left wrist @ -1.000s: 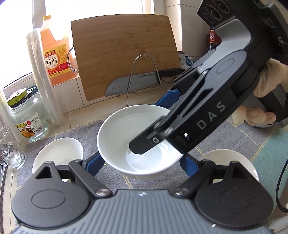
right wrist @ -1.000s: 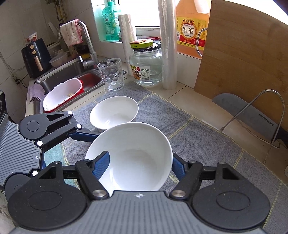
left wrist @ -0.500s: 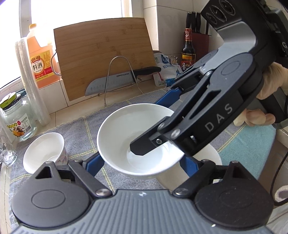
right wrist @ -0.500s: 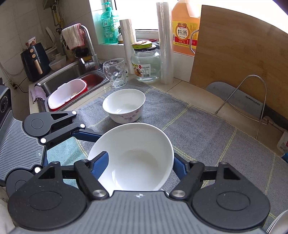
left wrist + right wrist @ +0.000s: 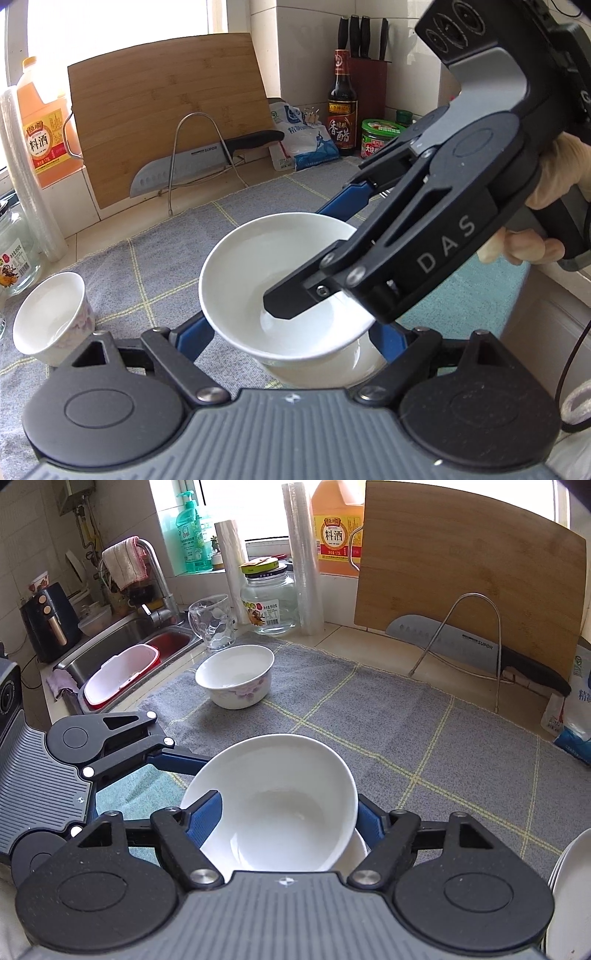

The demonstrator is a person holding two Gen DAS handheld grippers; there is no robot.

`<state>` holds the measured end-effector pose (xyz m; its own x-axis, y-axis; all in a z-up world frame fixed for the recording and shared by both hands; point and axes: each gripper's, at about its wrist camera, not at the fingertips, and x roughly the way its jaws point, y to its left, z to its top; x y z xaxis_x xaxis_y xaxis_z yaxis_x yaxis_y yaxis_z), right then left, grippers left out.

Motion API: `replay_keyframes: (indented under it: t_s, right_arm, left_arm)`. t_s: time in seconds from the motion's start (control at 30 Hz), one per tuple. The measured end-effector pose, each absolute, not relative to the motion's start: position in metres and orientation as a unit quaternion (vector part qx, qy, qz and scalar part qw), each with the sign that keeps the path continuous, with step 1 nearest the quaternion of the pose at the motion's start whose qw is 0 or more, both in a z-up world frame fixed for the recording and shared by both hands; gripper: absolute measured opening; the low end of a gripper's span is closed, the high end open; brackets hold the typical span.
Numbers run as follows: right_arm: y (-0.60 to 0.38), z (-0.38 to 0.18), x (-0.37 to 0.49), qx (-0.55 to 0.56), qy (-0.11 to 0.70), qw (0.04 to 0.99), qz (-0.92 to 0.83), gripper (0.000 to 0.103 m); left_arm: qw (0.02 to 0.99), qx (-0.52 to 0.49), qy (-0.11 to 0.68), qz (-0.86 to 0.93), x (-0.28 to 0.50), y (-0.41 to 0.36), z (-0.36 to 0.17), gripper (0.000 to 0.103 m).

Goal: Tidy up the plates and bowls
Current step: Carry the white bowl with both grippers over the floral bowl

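Observation:
A plain white bowl [image 5: 273, 280] is held between both grippers, one at each side of its rim; it also shows in the right wrist view [image 5: 273, 805]. My left gripper [image 5: 288, 332] is shut on it. My right gripper [image 5: 284, 819] is shut on it too, one finger [image 5: 295, 302] inside the bowl. A second white bowl [image 5: 332, 365] sits just under it, its rim [image 5: 360, 845] showing at the right. A flower-patterned bowl [image 5: 236, 679] stands apart on the grey mat [image 5: 406, 738], seen at left in the left wrist view [image 5: 51, 317].
A stack of white plates [image 5: 569, 893] is at the right edge. A cutting board [image 5: 461, 576], knife [image 5: 461, 642] and wire rack [image 5: 461, 635] stand behind. A glass cup [image 5: 212, 622], jar [image 5: 269, 602], sink [image 5: 122, 653] are at left; bottles [image 5: 341, 107] in the corner.
Both grippers have carried the white bowl to the right, away from the flowered bowl, and lowered it over the second white bowl.

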<state>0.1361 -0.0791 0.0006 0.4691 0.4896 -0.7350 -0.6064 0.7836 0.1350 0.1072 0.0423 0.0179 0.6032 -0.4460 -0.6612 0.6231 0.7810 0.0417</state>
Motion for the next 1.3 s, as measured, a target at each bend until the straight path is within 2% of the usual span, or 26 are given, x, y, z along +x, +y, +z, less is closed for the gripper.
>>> replay_keyframes:
  t_s: [1.17, 1.2, 1.3]
  right_arm:
    - [-0.088, -0.026, 0.13, -0.071, 0.425, 0.851, 0.3, 0.083]
    - [-0.088, -0.026, 0.129, -0.072, 0.425, 0.851, 0.3, 0.084]
    - [-0.088, -0.029, 0.129, -0.07, 0.427, 0.85, 0.3, 0.094]
  left_arm:
    - [0.867, 0.145, 0.351, -0.322, 0.108, 0.03, 0.001, 0.091]
    - [0.867, 0.145, 0.351, -0.322, 0.108, 0.03, 0.001, 0.091]
    - [0.866, 0.142, 0.354, -0.323, 0.109, 0.031, 0.0, 0.093]
